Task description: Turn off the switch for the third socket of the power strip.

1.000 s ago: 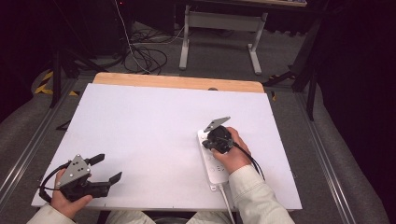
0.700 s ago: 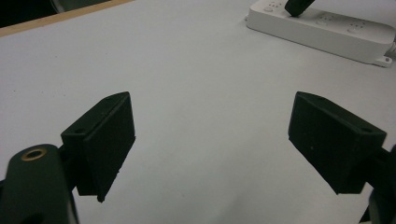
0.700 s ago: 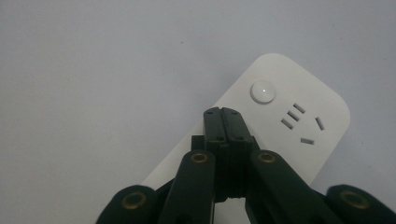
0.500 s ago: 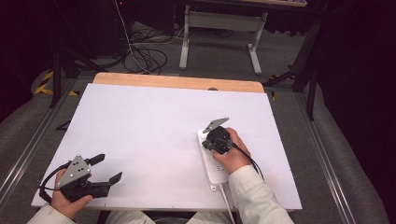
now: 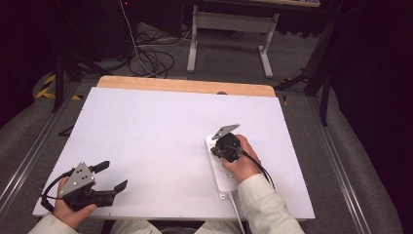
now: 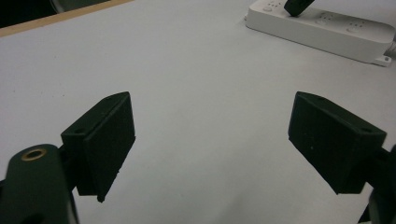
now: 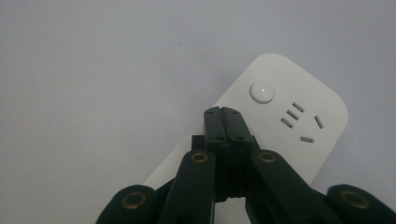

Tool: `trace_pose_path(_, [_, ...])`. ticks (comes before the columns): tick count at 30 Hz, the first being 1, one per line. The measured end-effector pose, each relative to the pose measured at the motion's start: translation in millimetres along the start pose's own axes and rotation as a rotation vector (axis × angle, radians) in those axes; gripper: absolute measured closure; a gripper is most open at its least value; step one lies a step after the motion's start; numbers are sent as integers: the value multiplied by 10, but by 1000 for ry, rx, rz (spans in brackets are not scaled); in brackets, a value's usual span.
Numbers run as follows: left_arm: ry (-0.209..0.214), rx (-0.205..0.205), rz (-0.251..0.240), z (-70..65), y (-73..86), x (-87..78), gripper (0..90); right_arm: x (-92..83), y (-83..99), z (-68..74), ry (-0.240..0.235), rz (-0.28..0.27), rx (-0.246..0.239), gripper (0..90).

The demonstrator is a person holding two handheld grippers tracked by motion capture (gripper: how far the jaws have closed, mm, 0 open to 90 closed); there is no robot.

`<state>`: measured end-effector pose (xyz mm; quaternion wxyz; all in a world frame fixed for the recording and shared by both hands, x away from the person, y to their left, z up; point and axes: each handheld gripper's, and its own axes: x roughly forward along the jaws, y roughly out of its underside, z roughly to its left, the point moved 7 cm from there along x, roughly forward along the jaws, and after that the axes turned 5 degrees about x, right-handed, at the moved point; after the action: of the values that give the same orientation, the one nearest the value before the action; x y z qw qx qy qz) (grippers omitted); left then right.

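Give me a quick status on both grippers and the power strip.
Left gripper open, idle over bare table. Right gripper shut, tips over power strip near its round button. Nothing in the way.

We're looking at a lab or recording studio here, not a home. A white board is lying over a wooden table, whose far edge is peeking out as a pale strip. Beyond that far edge, black cables are coiling across grey carpet, and the grey metal legs of a stand are rising into darkness. Metal rails are running along the floor past the left and right edges. Yellow-and-black hazard tape is showing off the far left corner. Dark surroundings are closing in on every side.
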<state>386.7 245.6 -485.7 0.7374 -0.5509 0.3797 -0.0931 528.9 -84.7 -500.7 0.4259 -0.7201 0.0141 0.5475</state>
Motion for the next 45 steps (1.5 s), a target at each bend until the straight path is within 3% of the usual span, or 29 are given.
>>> trace_pose_path(14, [0,-2,-1,-2,-1,-6,153,3,-5,5,13,18,-6,900])
trace_pose_path(16, [0,2,0,7,-1,1,153,-82,-73,43,-12,-33,-48,900])
trace_pose_path(17, [1,-2,3,5,2,6,153,-154,-130,68,-29,-85,-36,900])
trace_pose_path(18, [2,-1,5,6,4,10,153,-154,-130,68,-29,-85,-36,900])
trace_pose_path(19, [0,1,4,13,3,10,153,-306,-243,102,-44,-147,-32,900])
trace_pose_path(24, [0,-7,-2,8,0,1,153,-422,-335,161,-26,-160,-65,900])
trace_pose_path(29, [1,-1,0,8,-1,1,153,-490,-365,158,-23,-184,-63,900])
trace_pose_path(37, [-2,-2,1,17,0,5,153,-503,-357,165,-26,-169,-61,900])
trace_pose_path(42, [0,-10,5,8,5,9,154,-553,-370,191,-38,-196,-69,900])
trace_pose_path(43, [1,-5,7,11,4,7,154,-556,-369,196,-44,-196,-69,885])
trace_pose_path(44, [0,-3,6,15,3,5,154,-555,-368,198,-52,-196,-69,765])
trace_pose_path(45, [0,-3,6,15,3,5,154,-555,-368,198,-52,-196,-69,765])
